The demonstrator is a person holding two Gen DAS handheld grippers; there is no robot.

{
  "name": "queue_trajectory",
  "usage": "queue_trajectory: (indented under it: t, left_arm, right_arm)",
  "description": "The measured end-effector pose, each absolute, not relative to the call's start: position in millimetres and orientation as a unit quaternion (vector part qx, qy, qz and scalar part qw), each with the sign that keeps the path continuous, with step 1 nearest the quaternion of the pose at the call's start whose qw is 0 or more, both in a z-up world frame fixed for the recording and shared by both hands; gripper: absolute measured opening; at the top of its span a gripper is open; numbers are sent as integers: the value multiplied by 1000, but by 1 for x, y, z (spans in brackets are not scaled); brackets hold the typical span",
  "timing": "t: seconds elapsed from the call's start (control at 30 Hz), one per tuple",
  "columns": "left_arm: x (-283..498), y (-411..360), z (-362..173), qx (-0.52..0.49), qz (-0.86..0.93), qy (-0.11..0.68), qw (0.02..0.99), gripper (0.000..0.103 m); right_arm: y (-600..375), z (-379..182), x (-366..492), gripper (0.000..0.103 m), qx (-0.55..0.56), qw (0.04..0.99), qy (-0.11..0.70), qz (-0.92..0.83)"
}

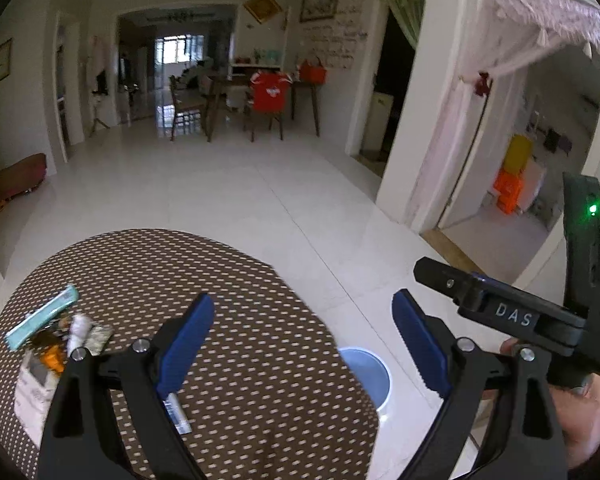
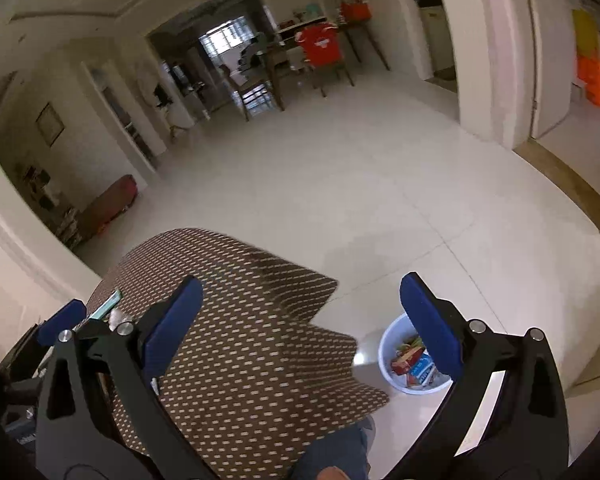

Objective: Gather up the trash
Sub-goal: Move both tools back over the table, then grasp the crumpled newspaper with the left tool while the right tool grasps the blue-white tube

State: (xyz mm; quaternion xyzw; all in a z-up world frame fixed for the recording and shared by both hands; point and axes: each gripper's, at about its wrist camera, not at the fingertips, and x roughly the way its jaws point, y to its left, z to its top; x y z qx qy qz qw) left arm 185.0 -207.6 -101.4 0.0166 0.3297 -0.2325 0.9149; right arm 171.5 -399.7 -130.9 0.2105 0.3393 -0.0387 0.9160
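A round table with a brown dotted cloth (image 1: 240, 320) fills the lower left of the left wrist view. A pile of trash (image 1: 56, 340) lies at its left: a teal wrapper (image 1: 44, 320), a white tube, orange and white packets. A small silver packet (image 1: 176, 412) lies under my left finger. My left gripper (image 1: 304, 340) is open and empty above the table's right edge. My right gripper (image 2: 300, 328) is open and empty over the cloth (image 2: 240, 340) and floor. The pale blue bin (image 2: 414, 360) on the floor holds several wrappers; it also shows in the left wrist view (image 1: 368, 372).
The right hand-held gripper body (image 1: 520, 316) shows at the right of the left wrist view. White tiled floor (image 1: 260, 184) stretches to a dining table and chairs (image 1: 260, 96). A doorway with a pink curtain (image 1: 500, 120) is at the right. A low bench (image 1: 12, 180) stands at the left wall.
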Motion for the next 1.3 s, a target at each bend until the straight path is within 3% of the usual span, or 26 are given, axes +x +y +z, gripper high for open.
queue_trajectory:
  t: [0.53, 0.87, 1.3]
  left_arm:
    - [150, -62, -98, 6, -172, 271, 947, 88]
    - [145, 27, -139, 5, -105, 306, 946, 88]
    - [153, 57, -200, 15, -91, 365, 926, 85]
  right_arm:
    - [-292, -132, 189, 97, 141, 920, 364, 35]
    - [-225, -159, 202, 97, 106, 908, 398, 79]
    - [-191, -193, 217, 97, 75, 895, 431, 91]
